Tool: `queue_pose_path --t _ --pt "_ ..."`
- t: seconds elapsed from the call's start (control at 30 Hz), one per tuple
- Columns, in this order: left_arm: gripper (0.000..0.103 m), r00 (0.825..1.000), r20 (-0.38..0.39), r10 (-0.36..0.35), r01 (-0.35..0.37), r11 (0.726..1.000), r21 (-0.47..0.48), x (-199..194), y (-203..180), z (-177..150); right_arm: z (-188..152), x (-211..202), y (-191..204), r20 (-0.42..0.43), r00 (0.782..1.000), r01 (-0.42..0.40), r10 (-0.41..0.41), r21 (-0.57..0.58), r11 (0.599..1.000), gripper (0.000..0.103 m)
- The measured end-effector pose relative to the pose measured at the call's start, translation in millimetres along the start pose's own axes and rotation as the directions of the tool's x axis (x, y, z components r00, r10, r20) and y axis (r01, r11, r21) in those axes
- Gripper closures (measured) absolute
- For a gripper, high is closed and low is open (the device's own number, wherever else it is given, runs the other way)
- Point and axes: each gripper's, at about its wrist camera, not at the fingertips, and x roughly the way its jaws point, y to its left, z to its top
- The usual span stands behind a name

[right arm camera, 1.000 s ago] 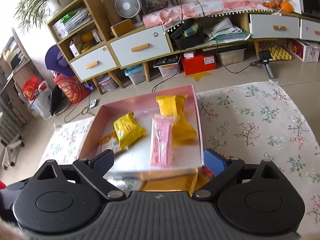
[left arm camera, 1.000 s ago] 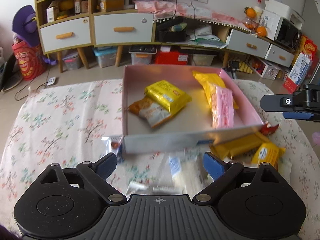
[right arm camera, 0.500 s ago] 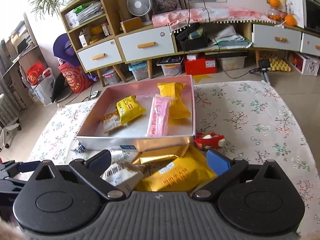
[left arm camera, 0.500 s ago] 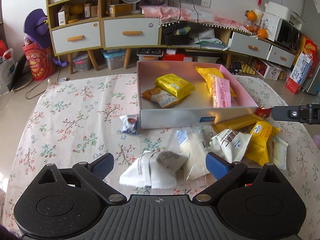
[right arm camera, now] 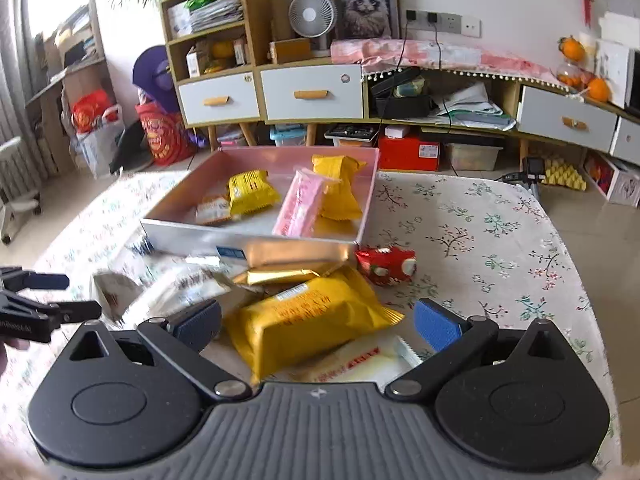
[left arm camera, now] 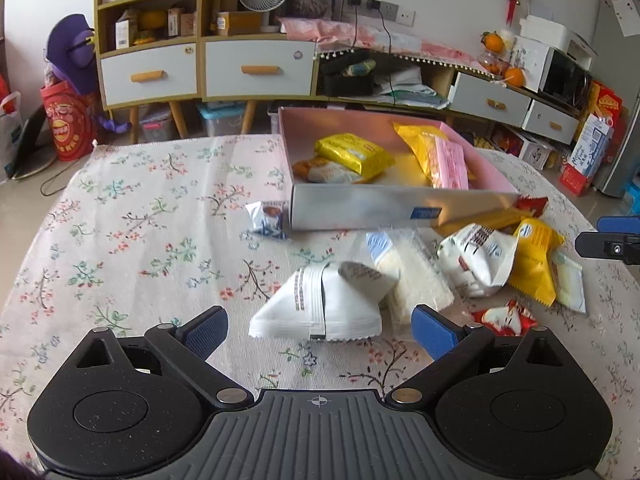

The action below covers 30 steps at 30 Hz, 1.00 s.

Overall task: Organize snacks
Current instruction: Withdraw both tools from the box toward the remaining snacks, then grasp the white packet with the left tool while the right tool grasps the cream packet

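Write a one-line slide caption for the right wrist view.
Open right claw hovers over a yellow snack packet beside the pink box.

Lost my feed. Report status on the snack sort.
Left gripper open over white packet. Right gripper open over big yellow packet. Four snacks in pink box. Nothing blocking.

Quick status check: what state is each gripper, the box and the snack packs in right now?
Left gripper: open, empty, white pack in front.
Right gripper: open, around the big yellow pack, not clamped.
Pink box: open-topped, four packs inside.
White pack: on the cloth, outside the box.
Big yellow pack: outside the box, lying on other packs.
Red pack: outside, beside the box's corner.
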Motion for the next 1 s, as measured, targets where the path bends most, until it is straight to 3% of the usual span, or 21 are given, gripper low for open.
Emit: queue_pose_path --t 0.37,0.6,0.73,1.0 --pt "0.004 0.999 0.001 -0.038 0.038 0.999 -0.024 15 2 3 -19 12 -6 -0.082 0.997 -0.009 0.0 -0.11 0.994 0.0" --pt "0.006 1.0 0.002 -0.032 0.032 0.999 -0.033 23 0 7 -26 20 -9 -0.137 0.99 0.0 -0.016 -0.121 0.993 0.001" --pt "0.006 1.0 0.007 -0.025 0.026 0.998 -0.051 24 2 10 -24 25 -14 -0.15 0.988 0.011 -0.023 -0.083 0.996 0.001" --pt "0.017 0.999 -0.01 -0.038 0.038 0.998 -0.058 25 4 10 -18 39 -31 -0.173 0.984 0.056 -0.038 0.097 0.994 0.001"
